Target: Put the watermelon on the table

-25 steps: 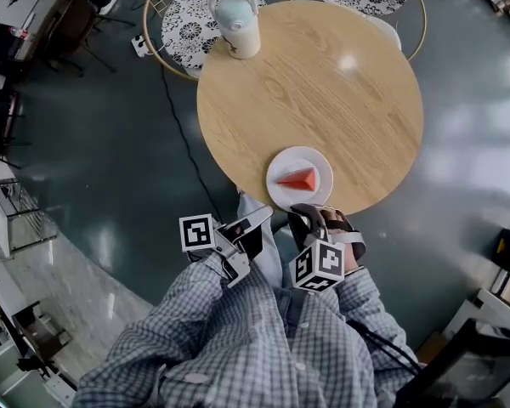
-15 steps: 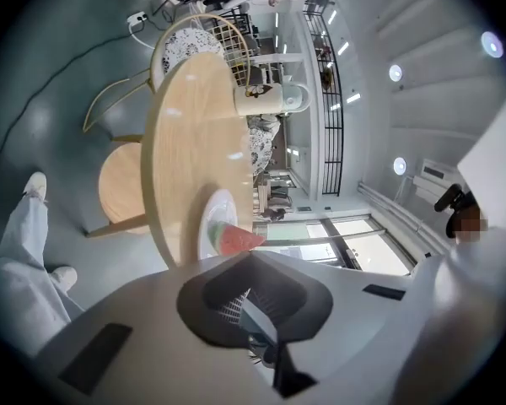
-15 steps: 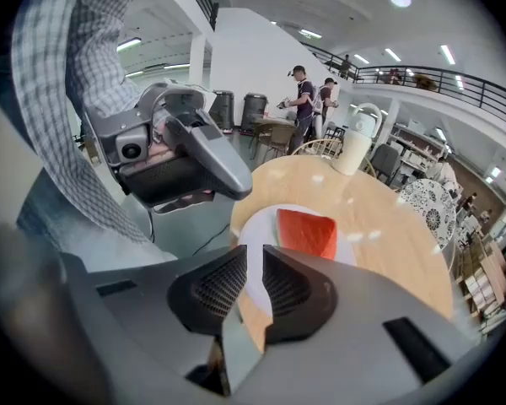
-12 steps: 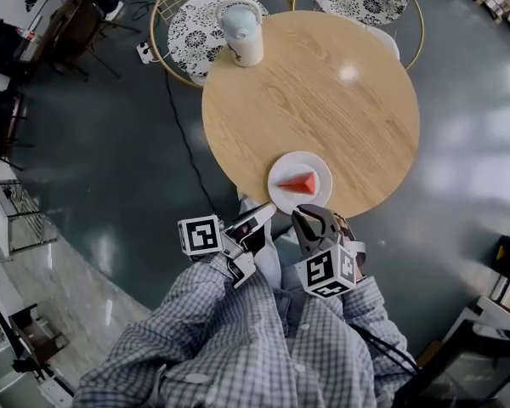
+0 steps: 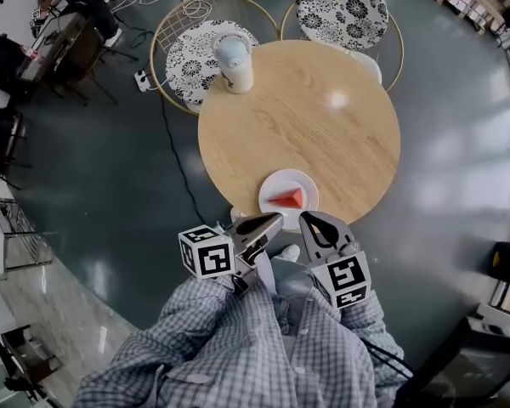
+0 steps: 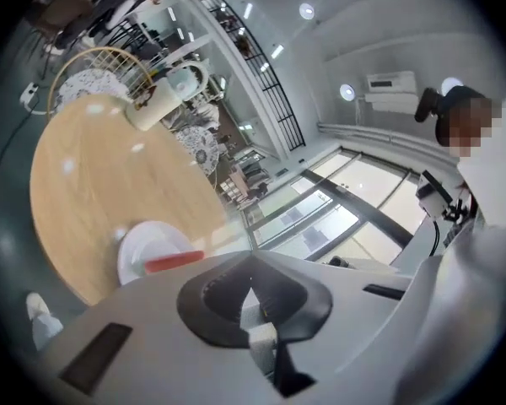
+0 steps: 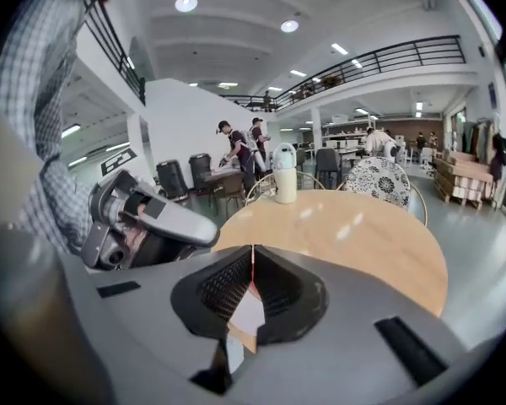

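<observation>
The watermelon (image 5: 289, 198) lies on a white plate (image 5: 270, 187) at the near edge of the worktop (image 5: 323, 134), so the task looks done. Both grippers hang just short of that edge, clear of the plate and likely idle. The left gripper (image 5: 270, 223) is pressed together on nothing, and the right gripper (image 5: 308, 220) is likewise closed and empty. A pale jug (image 5: 235, 62) stands at the far edge. No writing is readable, and the marker cubes (image 5: 206, 260) carry only square patterns.

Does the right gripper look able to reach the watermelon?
Probably yes. The right gripper hangs just short of the plate at the near edge of the table, nothing between it and the watermelon, though its jaws are shut.
</observation>
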Available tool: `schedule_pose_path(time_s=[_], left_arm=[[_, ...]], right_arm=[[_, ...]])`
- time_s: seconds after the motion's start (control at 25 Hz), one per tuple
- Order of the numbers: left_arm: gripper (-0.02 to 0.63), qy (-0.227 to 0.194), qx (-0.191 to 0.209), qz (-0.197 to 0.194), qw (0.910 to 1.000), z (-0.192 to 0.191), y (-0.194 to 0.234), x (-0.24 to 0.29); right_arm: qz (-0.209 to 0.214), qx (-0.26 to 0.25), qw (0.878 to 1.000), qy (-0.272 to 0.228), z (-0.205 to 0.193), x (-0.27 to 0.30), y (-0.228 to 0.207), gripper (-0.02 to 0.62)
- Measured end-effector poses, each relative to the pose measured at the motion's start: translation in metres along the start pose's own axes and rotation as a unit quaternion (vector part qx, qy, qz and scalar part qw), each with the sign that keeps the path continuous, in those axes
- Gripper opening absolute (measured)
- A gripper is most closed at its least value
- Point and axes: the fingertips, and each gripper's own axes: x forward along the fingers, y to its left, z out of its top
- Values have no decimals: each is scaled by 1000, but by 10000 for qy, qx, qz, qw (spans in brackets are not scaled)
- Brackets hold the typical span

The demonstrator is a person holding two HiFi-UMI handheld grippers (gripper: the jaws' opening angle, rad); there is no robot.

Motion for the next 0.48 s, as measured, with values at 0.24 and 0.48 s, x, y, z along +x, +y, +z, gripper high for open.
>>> schedule_pose_path(time_s=[0.24, 0.48], left_arm=[[6, -88, 868, -408, 9954, 15, -43, 10], [6, 31, 1524, -498, 9871, 22, -74, 16]], right_arm=[[-81, 904, 9944, -532, 19, -29, -19, 14], [-280, 1106, 9891, -932, 41, -54, -35, 14]])
